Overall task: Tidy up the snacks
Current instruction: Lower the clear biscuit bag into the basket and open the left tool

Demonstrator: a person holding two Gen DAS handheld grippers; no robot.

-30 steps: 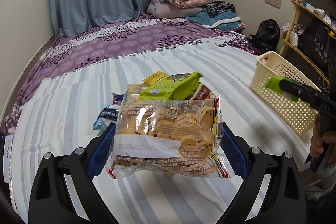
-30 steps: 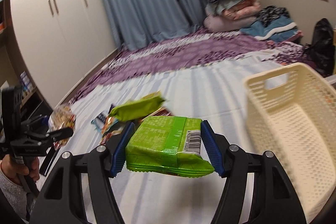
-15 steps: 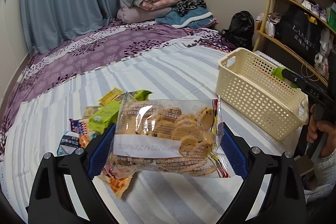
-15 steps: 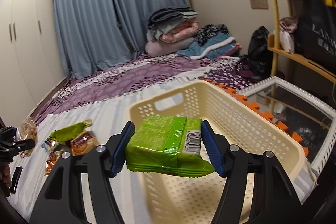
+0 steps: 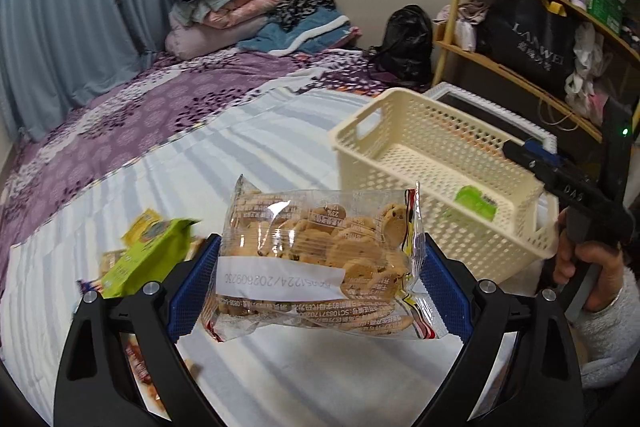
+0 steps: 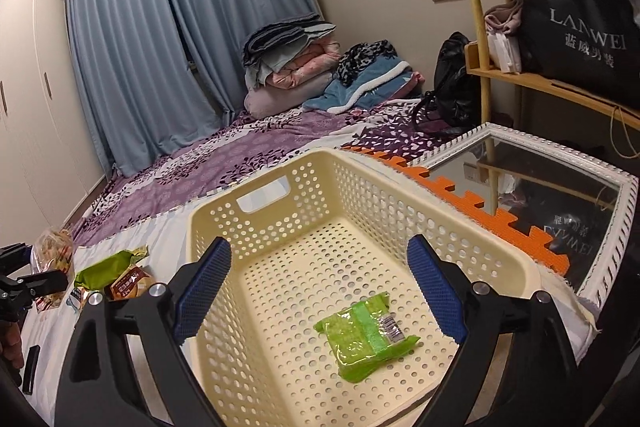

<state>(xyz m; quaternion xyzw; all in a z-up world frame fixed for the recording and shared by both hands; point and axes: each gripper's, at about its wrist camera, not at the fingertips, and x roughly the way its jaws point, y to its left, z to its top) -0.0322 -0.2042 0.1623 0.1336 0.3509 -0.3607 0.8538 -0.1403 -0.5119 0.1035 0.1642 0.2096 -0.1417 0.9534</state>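
My left gripper [image 5: 316,283] is shut on a clear bag of chocolate-chip cookies [image 5: 316,263], held above the striped bedsheet, left of the cream basket [image 5: 400,135]. My right gripper [image 6: 318,291] hangs over the cream basket [image 6: 256,223] with its jaws opening and nothing between the blue pads. A green snack packet [image 6: 366,337] lies loose on the basket floor below it; the same green packet [image 5: 474,203] shows through the basket wall in the left wrist view. The right gripper [image 5: 532,157] reaches in over the basket's near rim there.
A pile of snacks with another green packet [image 5: 148,259] lies on the bed left of the basket. A framed mirror [image 6: 532,183] and orange foam mat [image 6: 460,199] lie beyond the basket. Wooden shelves [image 6: 532,79] with a black bag stand at right. Folded bedding [image 6: 292,67] is stacked at the bed's head.
The right gripper carried the green packet over the basket, its jaws spread, and the packet dropped onto the basket floor. The left gripper swung the cookie bag closer to the basket.
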